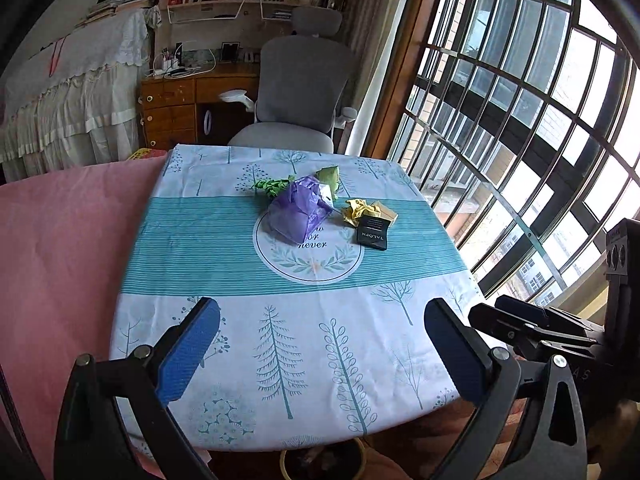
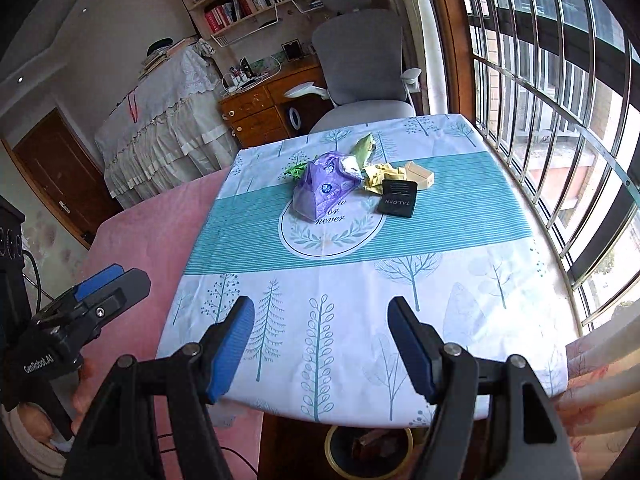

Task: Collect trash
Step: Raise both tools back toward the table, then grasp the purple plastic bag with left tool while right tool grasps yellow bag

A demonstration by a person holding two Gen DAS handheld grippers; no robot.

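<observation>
Trash lies clustered at the middle of the table [image 1: 168, 320], which is covered by a white and teal tree-print tablecloth [image 1: 240, 256]; all positions below are given relative to the round emblem [image 1: 308, 256] printed on that cloth.

Nearest, below the table's near edge, a yellow-rimmed bin [image 2: 368, 450] stands on the floor. The left gripper [image 1: 320, 354] hangs over the near edge with its blue-padded jaws spread wide and nothing between them. The right gripper [image 2: 320, 346] hangs likewise, jaws wide apart and empty. Its neighbour's body, seen in the right wrist view, carries the marking "GenRobot.AI".

The emblem reads "or never" in its visible part; the first word is covered.

On the emblem's far half sits a crumpled purple plastic bag [image 1: 298, 212] with a round blue logo, illegible. Just right of the emblem lies a flat black packet [image 1: 374, 234] labelled "TALOPN" as far as it can be read; its long axis runs near to far, the lettering upside down to both cameras. Touching its far edge is crumpled yellow paper [image 1: 358, 208], with a small beige box [image 2: 420, 174] beside that. Beyond the bag lie a green paper scrap [image 1: 272, 186] on the left and a green wrapper [image 1: 330, 176] on the right.

Beyond the table stands a grey office chair [image 1: 300, 92].
</observation>
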